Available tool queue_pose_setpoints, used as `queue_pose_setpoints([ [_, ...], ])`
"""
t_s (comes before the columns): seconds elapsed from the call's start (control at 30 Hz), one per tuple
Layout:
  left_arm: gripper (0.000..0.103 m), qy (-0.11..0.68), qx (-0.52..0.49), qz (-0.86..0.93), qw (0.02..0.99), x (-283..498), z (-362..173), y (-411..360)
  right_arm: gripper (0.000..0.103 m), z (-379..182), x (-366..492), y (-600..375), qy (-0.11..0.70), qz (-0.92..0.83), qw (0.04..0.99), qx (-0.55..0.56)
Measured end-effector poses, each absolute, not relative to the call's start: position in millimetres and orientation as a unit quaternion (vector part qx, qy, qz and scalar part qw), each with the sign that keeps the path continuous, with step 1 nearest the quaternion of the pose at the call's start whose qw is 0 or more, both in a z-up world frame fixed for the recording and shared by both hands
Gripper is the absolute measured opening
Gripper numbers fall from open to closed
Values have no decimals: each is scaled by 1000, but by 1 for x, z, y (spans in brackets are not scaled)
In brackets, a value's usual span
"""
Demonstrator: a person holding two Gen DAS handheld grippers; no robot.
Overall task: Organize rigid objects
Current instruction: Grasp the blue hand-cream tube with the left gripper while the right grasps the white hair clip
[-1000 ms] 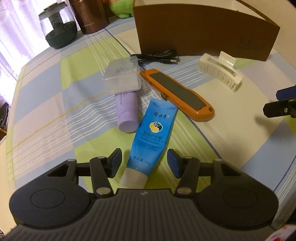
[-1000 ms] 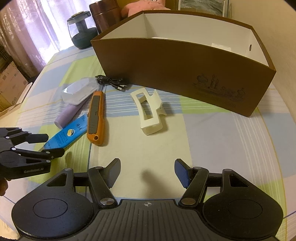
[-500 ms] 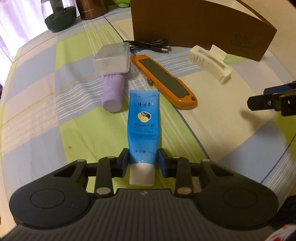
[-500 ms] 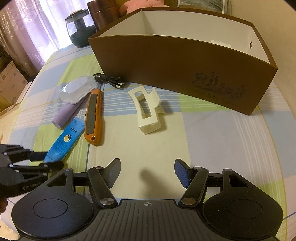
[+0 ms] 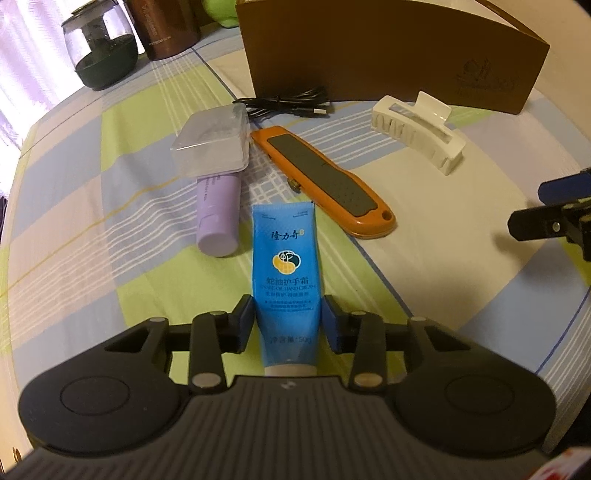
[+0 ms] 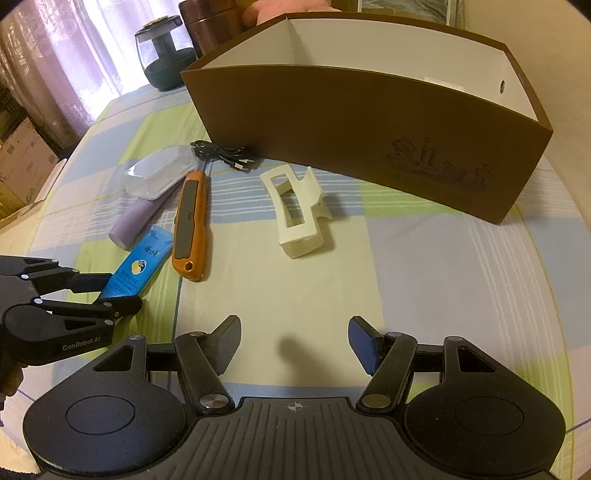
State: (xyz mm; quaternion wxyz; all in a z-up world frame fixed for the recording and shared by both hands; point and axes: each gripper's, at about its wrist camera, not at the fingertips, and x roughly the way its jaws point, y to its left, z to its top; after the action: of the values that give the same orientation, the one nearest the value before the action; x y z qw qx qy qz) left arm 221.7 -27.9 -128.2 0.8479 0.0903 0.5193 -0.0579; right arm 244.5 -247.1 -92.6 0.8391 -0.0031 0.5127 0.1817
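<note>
My left gripper [image 5: 287, 320] is shut on a blue hand cream tube [image 5: 285, 273], its pads pressed on both sides near the white cap end; the tube looks slightly lifted off the checked cloth. The same tube [image 6: 136, 267] and left gripper [image 6: 107, 291] show at the left of the right wrist view. My right gripper [image 6: 293, 341] is open and empty above the cloth. On the cloth lie an orange utility knife [image 5: 325, 184], a purple tube [image 5: 218, 214], a clear plastic case [image 5: 212, 142], a black cable [image 5: 291, 105] and a white hair claw [image 5: 419, 127].
A large open brown box [image 6: 369, 122] with a white inside stands at the back. A glass jar [image 5: 99, 55] and a brown canister [image 5: 166, 26] stand at the far left corner. The table edge runs along the left, with cardboard boxes [image 6: 18, 162] beyond.
My left gripper moved forward over the blue tube and closed on it, then drew it back and raised it a little. The right gripper stayed open and nearly still.
</note>
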Motion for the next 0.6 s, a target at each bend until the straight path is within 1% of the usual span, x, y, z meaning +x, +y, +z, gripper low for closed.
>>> queue_pose_setpoints([
  [0.27, 33, 503, 78, -46, 860, 209, -119, -29, 61, -91, 245, -248, 503, 189, 843, -4],
  [0.6, 33, 502, 52, -35, 863, 221, -114, -31, 61, -94, 275, -239, 445, 213, 869, -45],
])
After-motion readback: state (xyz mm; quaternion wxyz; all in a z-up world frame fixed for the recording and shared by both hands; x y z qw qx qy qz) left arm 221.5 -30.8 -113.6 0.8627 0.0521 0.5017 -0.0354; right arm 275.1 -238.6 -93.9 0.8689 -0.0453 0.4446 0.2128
